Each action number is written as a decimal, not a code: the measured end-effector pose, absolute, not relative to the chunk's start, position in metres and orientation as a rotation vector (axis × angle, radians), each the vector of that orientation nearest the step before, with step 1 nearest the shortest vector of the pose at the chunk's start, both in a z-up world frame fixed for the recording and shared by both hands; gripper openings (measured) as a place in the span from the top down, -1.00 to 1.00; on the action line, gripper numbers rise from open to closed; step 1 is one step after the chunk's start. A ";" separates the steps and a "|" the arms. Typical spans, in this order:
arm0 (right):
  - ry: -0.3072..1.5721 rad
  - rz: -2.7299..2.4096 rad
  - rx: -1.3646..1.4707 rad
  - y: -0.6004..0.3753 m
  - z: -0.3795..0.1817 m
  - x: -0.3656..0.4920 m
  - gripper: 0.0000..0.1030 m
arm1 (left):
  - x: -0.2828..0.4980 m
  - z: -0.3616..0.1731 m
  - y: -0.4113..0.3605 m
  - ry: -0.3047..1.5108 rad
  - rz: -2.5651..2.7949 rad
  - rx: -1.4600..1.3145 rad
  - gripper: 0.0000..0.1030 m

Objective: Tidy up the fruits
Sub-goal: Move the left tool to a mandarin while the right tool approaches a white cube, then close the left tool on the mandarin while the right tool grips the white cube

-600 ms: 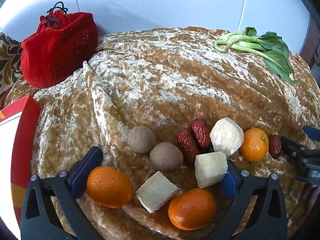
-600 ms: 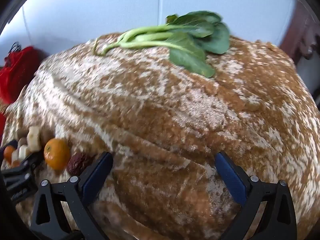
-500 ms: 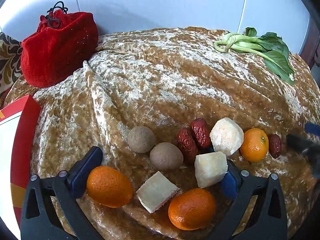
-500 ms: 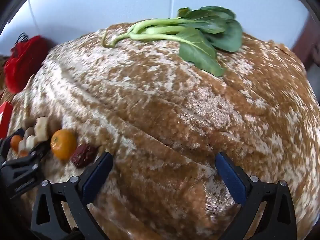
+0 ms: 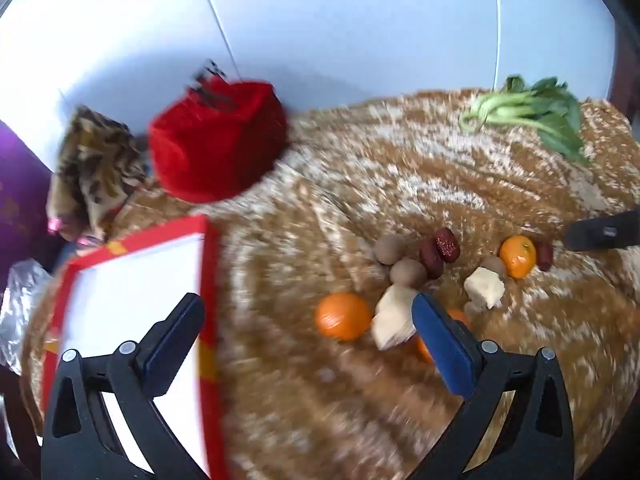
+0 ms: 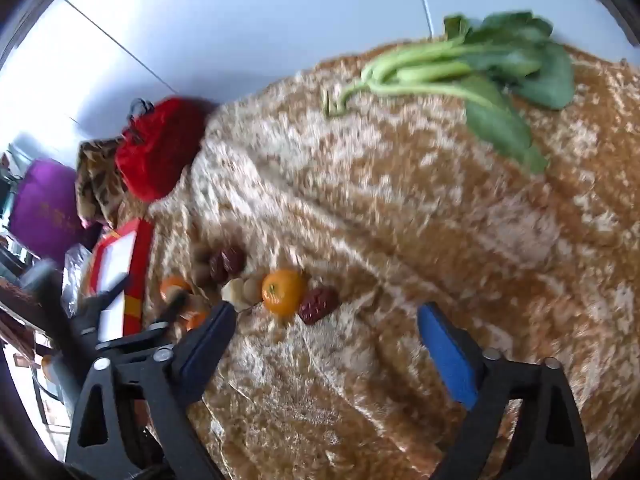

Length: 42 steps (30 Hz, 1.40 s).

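Note:
The fruit lies in a loose heap on the brown velvet cloth (image 5: 360,184): oranges (image 5: 343,316) (image 5: 518,256), red dates (image 5: 446,244), brown round fruits (image 5: 389,249) and white chunks (image 5: 484,288). My left gripper (image 5: 308,340) hangs open above the cloth, between the heap and a red-framed white box (image 5: 136,280); its right finger (image 5: 440,344) hides part of a third orange. My right gripper (image 6: 328,344) is open and empty, just right of an orange (image 6: 282,292) and a date (image 6: 318,304). Both views are blurred.
A red velvet bag (image 5: 218,140) and patterned fabric (image 5: 96,168) sit at the back left by the white wall. Leafy greens (image 6: 480,72) lie at the back right. A purple bag (image 6: 44,208) stands beyond the table's left edge.
My left gripper has drawn back and swung left, so the fruit is farther off and the red-framed box lies under its left finger. The right view has turned towards the fruit.

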State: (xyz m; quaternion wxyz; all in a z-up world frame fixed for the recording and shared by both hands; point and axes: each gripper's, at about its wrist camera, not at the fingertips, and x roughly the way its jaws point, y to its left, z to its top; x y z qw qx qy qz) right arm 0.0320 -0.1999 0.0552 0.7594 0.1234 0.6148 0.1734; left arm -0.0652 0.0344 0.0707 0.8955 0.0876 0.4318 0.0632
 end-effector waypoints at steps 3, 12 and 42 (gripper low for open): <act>1.396 0.347 0.328 -0.201 0.048 0.034 -0.60 | -0.077 0.072 0.044 0.881 0.140 0.200 -1.00; 1.493 0.447 0.323 -0.161 0.048 0.033 -0.54 | -0.048 0.048 0.034 0.997 0.075 0.297 -1.00; 1.526 0.485 0.302 -0.120 0.012 0.043 0.46 | -0.029 0.027 0.035 1.100 -0.193 0.284 0.27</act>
